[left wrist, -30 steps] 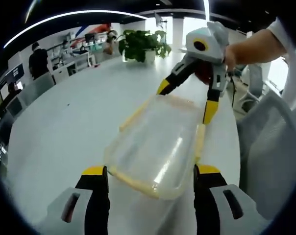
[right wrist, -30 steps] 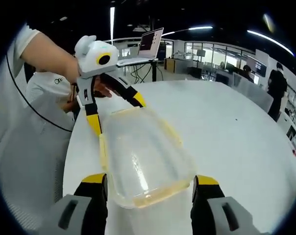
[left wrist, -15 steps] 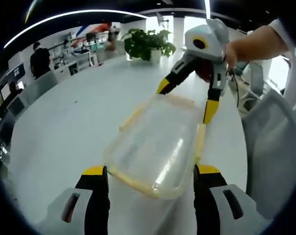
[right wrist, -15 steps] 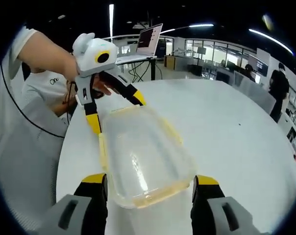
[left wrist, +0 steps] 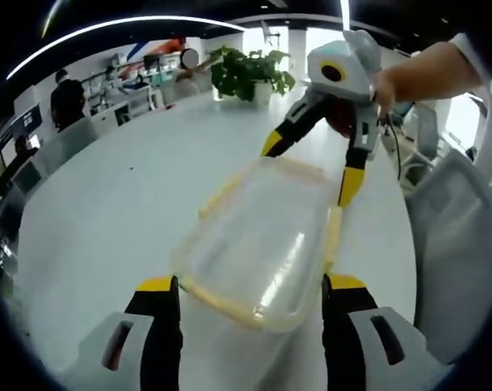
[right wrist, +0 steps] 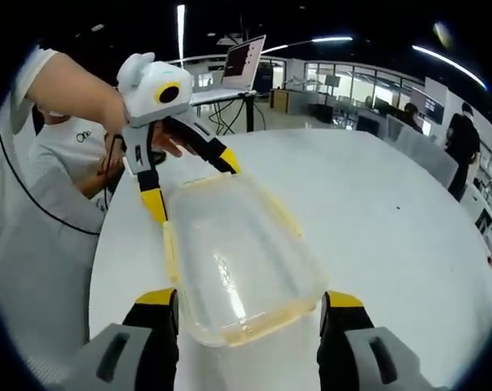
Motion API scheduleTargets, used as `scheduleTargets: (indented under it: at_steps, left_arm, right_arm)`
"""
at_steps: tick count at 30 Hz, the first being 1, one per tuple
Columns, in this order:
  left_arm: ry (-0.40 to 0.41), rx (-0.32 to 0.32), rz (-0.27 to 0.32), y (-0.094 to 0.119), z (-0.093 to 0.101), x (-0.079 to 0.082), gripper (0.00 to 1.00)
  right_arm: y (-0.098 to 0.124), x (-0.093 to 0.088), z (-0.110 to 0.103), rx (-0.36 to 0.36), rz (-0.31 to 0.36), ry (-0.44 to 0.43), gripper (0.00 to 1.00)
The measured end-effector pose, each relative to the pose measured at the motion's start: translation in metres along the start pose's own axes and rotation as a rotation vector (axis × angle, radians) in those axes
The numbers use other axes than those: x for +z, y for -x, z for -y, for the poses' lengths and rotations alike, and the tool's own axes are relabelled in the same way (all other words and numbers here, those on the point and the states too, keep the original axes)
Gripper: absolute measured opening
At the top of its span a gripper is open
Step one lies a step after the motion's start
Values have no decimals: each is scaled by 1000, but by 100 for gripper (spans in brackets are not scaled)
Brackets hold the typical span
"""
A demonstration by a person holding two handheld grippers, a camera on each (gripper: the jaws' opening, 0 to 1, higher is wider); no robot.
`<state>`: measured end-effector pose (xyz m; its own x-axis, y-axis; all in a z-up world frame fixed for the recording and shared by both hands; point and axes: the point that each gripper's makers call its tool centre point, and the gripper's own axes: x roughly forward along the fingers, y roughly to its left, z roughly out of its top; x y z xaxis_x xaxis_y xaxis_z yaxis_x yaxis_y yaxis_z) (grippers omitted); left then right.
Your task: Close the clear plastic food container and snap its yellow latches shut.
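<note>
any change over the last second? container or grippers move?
Barely. The container lies where it was on the white table, lid on. The left gripper and right gripper are open as before, one at each end of it, jaws spread either side, nothing gripped or released. Only the background drifts a little, which looks like camera drift.

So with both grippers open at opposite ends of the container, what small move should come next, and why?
Probably close the left gripper onto the near end latch. The lid already sits on the container, both grippers straddle its short ends with jaws apart, and the right gripper can brace the far end.
</note>
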<state>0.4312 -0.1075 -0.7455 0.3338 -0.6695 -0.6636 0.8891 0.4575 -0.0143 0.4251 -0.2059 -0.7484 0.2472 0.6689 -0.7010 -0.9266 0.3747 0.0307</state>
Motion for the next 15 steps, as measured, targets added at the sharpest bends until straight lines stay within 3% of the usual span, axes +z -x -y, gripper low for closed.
scheduleTargets:
  at_steps: [11,15]
  left_arm:
    - [17,14,-5,6,1,-4,72]
    - [28,23,8,8,2,0,77]
  right_arm:
    - [6,-5,-3,-1,-22,16,69]
    - [9,1,0,-15,-4,-4,76]
